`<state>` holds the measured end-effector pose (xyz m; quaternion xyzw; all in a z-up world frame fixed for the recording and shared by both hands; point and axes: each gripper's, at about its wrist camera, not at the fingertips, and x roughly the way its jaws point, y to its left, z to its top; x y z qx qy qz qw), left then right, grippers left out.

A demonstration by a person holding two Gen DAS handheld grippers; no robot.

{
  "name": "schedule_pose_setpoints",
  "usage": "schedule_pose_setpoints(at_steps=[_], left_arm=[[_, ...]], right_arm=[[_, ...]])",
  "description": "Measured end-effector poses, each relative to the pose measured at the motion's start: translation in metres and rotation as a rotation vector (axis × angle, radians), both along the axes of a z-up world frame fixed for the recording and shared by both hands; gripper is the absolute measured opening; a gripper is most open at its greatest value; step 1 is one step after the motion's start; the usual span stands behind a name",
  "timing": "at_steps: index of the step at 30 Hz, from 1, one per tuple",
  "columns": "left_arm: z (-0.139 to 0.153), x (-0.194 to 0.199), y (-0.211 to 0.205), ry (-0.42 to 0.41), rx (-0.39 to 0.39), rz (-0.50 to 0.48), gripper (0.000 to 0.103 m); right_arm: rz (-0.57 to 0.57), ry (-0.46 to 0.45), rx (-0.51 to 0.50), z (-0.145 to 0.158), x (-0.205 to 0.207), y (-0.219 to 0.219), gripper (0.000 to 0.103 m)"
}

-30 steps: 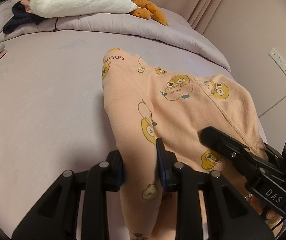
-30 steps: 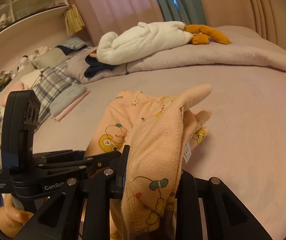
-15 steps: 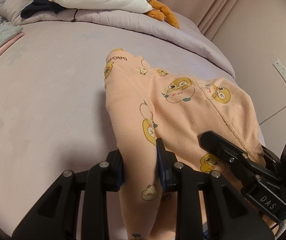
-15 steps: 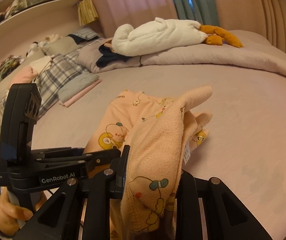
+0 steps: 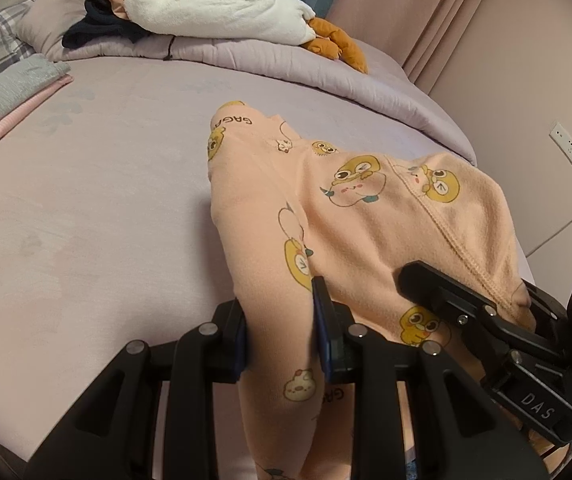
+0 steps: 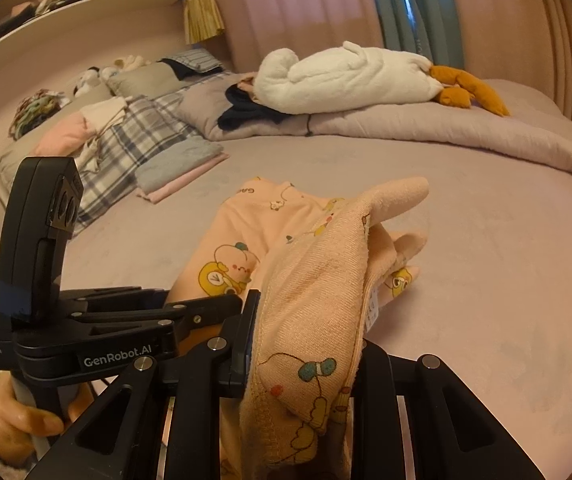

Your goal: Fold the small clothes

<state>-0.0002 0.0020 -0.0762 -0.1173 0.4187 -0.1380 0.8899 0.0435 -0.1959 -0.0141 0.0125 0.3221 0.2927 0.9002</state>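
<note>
Peach garment (image 5: 366, 220) pinched at its near edge in left gripper (image 5: 282, 332) and right gripper (image 6: 306, 344), far end draped onto bed (image 5: 86, 200).

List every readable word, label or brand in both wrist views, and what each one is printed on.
"GAGA": upside down, on the far edge of the peach printed garment, left wrist view; repeated near the bottom edge and, partly readable, in the right wrist view.
"DAS": on the right gripper body.
"GenRobot.AI": on the left gripper body.
"Data Acquisition System": tiny print beside it, only barely legible.
Garment's white tag: too small to read.
</note>
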Motion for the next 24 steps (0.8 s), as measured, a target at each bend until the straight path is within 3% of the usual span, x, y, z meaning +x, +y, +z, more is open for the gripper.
schedule_pose_setpoints(at_steps=[24], left_arm=[[0.009,-0.011,0.026,-0.038,-0.008,0.050,0.027]], right_arm=[[0.062,-0.039,-0.029,0.011,0.004,0.025,0.026]])
